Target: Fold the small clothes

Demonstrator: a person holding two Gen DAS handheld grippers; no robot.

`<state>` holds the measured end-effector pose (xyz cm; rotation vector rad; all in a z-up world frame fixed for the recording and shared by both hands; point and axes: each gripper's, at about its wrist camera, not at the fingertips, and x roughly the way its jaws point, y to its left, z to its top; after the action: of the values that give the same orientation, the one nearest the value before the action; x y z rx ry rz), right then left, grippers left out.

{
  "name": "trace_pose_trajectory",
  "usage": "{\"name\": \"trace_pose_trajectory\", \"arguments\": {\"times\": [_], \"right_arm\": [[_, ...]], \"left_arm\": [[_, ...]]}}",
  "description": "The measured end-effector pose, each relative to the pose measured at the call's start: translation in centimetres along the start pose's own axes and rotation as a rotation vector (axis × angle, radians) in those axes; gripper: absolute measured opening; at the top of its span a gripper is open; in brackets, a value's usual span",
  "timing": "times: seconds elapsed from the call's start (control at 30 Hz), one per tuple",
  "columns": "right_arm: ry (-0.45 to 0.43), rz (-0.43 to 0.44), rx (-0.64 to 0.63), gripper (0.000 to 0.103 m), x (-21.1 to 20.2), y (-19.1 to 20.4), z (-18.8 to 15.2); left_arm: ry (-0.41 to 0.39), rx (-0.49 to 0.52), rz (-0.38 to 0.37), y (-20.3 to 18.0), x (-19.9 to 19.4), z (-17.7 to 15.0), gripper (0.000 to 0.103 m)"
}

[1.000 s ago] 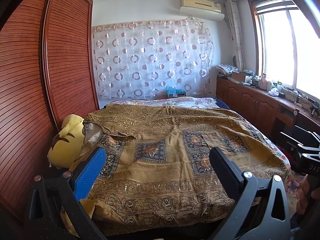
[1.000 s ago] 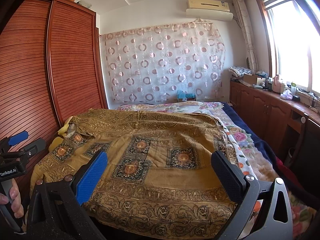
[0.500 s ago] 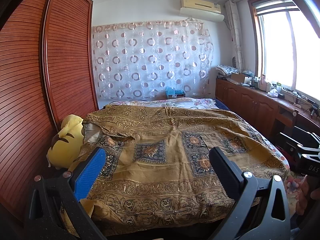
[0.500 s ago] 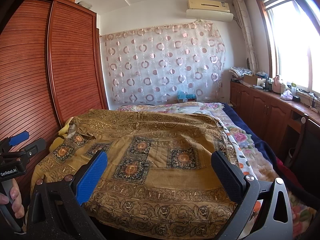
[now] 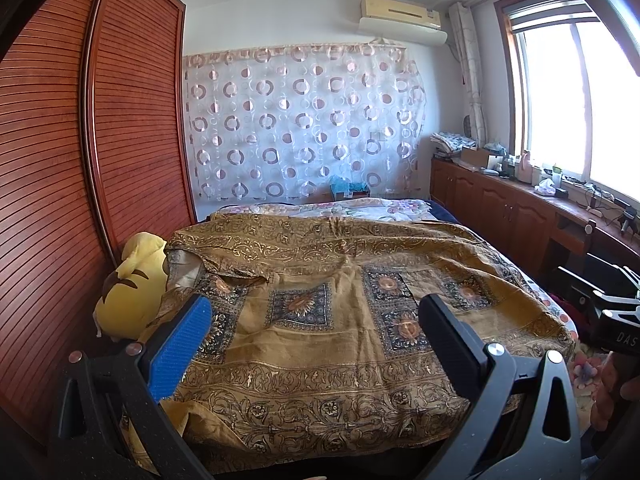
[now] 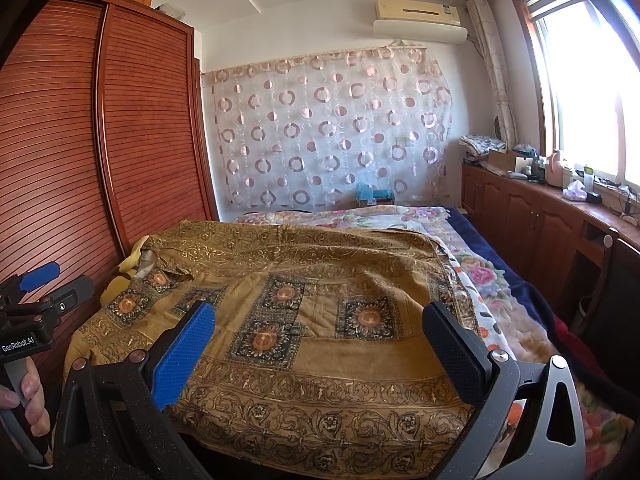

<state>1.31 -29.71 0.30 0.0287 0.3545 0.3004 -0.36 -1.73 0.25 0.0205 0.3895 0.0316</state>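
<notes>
A large golden-brown patterned cloth [image 5: 340, 304] with dark floral squares lies spread over the bed; it also shows in the right wrist view [image 6: 304, 320]. My left gripper [image 5: 312, 320] is open and empty, held above the cloth's near edge. My right gripper [image 6: 316, 324] is open and empty, also above the near edge. The left gripper shows at the left edge of the right wrist view [image 6: 36, 300], held in a hand. The right gripper's body shows at the right edge of the left wrist view [image 5: 612, 320].
A yellow plush toy [image 5: 132, 288] lies at the bed's left side against the red-brown wardrobe [image 5: 80, 200]. A floral quilt [image 6: 460, 256] lies under the cloth. Wooden cabinets [image 5: 520, 216] with clutter run along the right under the window.
</notes>
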Motion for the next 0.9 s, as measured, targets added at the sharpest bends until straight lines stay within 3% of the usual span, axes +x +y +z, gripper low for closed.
{"name": "trace_pose_trajectory", "arguments": {"times": [0.6,0.77,0.9], "right_arm": [[0.002,0.003,0.004,0.103,0.3,0.0,-0.3],[0.019,0.043,0.002,0.103,0.8,-0.1,-0.3],[0.034,0.1,-0.027,0.103,1.8,0.8,0.0]], "left_arm": [[-0.005,-0.008,-0.001,-0.2,-0.1,0.0,0.103],[-0.035,-0.027,-0.01,0.8,-0.1,-0.6,0.103],[-0.032,-0.015,0.04,3.1,0.2,-1.6,0.103]]}}
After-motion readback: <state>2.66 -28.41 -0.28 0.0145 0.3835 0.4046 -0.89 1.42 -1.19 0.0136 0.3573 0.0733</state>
